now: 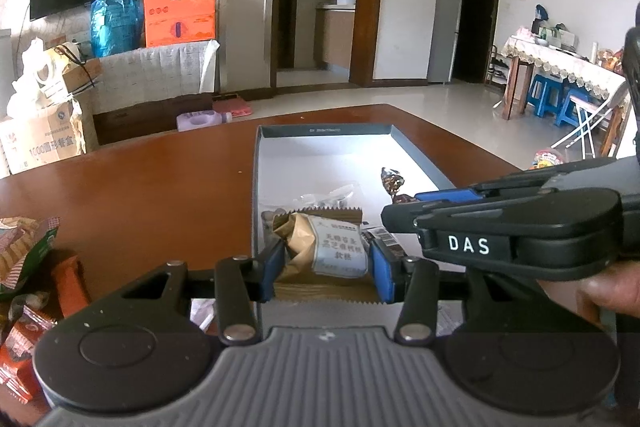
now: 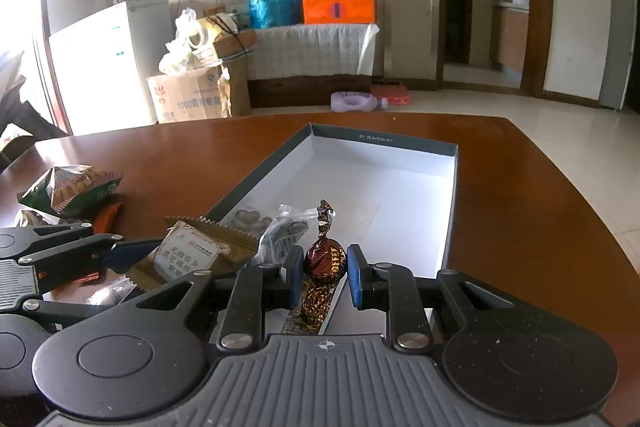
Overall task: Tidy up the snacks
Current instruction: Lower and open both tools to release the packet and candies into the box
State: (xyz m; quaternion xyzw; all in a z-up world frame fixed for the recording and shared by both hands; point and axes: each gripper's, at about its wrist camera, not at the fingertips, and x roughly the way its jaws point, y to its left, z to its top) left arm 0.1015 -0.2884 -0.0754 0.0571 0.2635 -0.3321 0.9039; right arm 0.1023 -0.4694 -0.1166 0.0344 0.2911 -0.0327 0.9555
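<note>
My left gripper (image 1: 323,269) is shut on a brown cake packet with a white label (image 1: 328,247), held over the near end of the open white-lined box (image 1: 320,151). My right gripper (image 2: 325,273) is shut on a dark brown coffee candy (image 2: 325,261), also over the box's near end (image 2: 400,179). In the left wrist view the right gripper (image 1: 404,209) reaches in from the right with the candy's twisted end (image 1: 392,181) showing. The left gripper (image 2: 132,259) with the packet (image 2: 188,255) shows at the left of the right wrist view. Clear-wrapped snacks (image 2: 280,227) lie in the box.
A pile of loose snacks lies on the brown table left of the box: a green-and-red bag (image 2: 68,189) and orange packets (image 1: 24,347). The far half of the box holds nothing. Beyond the table are cardboard boxes (image 2: 188,99) and a purple bottle (image 2: 356,103) on the floor.
</note>
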